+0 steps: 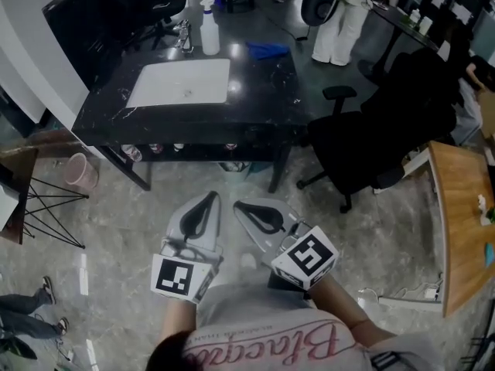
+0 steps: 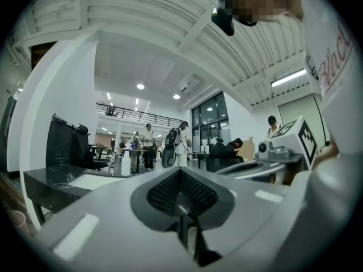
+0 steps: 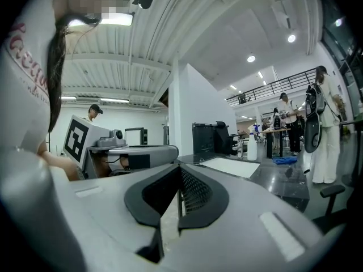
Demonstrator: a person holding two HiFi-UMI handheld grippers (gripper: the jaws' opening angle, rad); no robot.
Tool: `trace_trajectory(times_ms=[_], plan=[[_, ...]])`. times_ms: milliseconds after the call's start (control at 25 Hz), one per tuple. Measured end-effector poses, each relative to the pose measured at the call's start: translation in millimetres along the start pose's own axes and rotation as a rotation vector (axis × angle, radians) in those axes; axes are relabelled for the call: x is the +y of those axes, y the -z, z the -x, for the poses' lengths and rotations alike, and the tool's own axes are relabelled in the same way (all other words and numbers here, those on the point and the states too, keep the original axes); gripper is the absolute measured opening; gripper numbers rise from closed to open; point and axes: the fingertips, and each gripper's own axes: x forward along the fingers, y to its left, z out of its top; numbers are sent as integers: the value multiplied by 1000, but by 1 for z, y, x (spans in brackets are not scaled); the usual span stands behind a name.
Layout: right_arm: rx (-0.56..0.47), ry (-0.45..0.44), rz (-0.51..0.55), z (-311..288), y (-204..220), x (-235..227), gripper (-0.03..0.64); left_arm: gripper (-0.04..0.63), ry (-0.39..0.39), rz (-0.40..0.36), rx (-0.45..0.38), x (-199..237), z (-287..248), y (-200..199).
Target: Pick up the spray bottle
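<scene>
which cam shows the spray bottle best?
Head view: the spray bottle stands whole and unblocked at the black table's far edge. Left and right gripper views show the spray bottle only small and distant.

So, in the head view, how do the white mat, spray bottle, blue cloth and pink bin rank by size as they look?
1. white mat: clearly the largest.
2. pink bin, spray bottle and blue cloth: these look about alike, and the bin sits nearer the camera, so I won't rank them.
</scene>
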Motion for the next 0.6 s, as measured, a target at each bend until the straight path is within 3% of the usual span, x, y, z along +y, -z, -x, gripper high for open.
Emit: trace_trajectory(times_ms=[280,600], plan=[[0,12,-41,-26,6,-43,2,-1,-11,-20,-7,26,-32,13],[19,29,-60,-68,7,-84,2,-2,14,21,-13,69,-77,17]])
